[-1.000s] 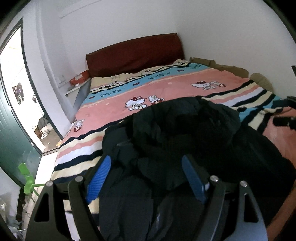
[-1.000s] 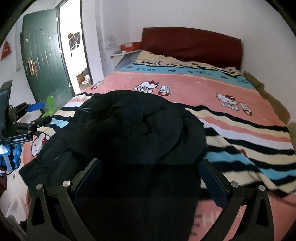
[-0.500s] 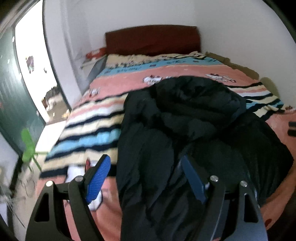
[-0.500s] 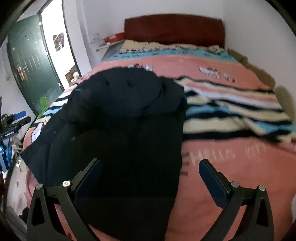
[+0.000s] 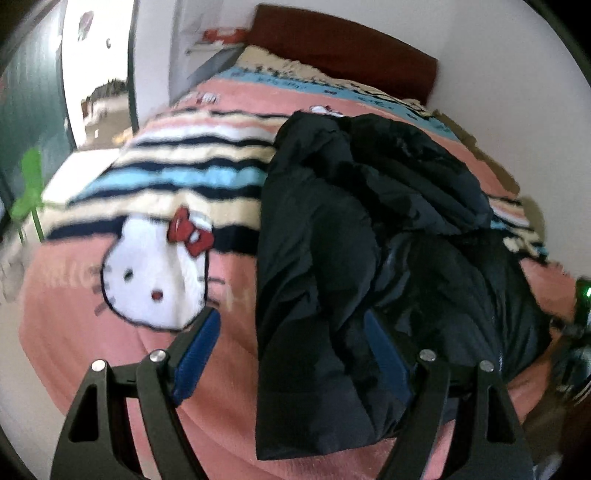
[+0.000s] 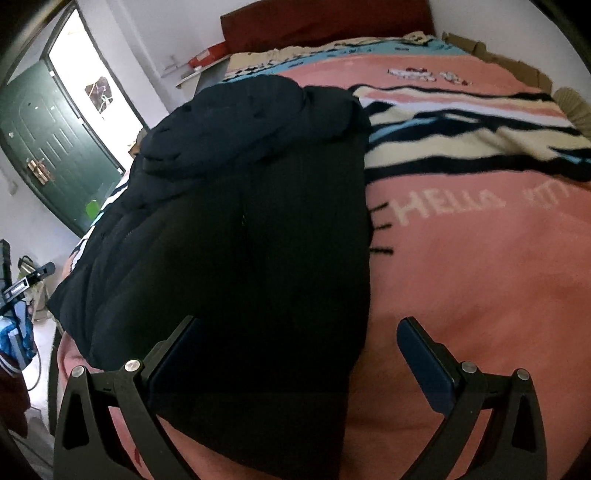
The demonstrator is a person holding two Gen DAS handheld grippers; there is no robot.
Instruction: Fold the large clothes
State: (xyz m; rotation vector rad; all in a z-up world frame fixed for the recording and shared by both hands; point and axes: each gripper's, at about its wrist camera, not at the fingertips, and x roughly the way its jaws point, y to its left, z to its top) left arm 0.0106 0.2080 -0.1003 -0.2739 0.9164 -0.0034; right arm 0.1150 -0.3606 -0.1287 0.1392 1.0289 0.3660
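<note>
- One black padded jacket (image 5: pixel 332 236) lying on one bed, spread over a pink and striped cartoon-cat blanket (image 5: pixel 122 339); seen again from the right wrist view as a dark mass (image 6: pixel 251 221) covering the left half of the frame.
- Bulky hood or collar bunched at the far end of the jacket, toward one dark red headboard (image 6: pixel 325 22).
- Near hem of the jacket reaching the closest edge of the bed, between and under the tongs.
- Left gripper (image 5: pixel 291 354) with both blue-padded fingers spread wide, holding nothing; left pad over bare pink blanket, right pad over the jacket's near left edge.
- Right gripper (image 6: pixel 295 358) likewise spread wide and holding nothing; left pad over dark fabric, right pad over pink blanket, jacket's right edge running between them.
- One large white cat face with a red bow (image 5: pixel 155 273) printed on the blanket, just left of the jacket.
- One green door (image 6: pixel 48 147) standing open at the left.
- No containers in view.
</note>
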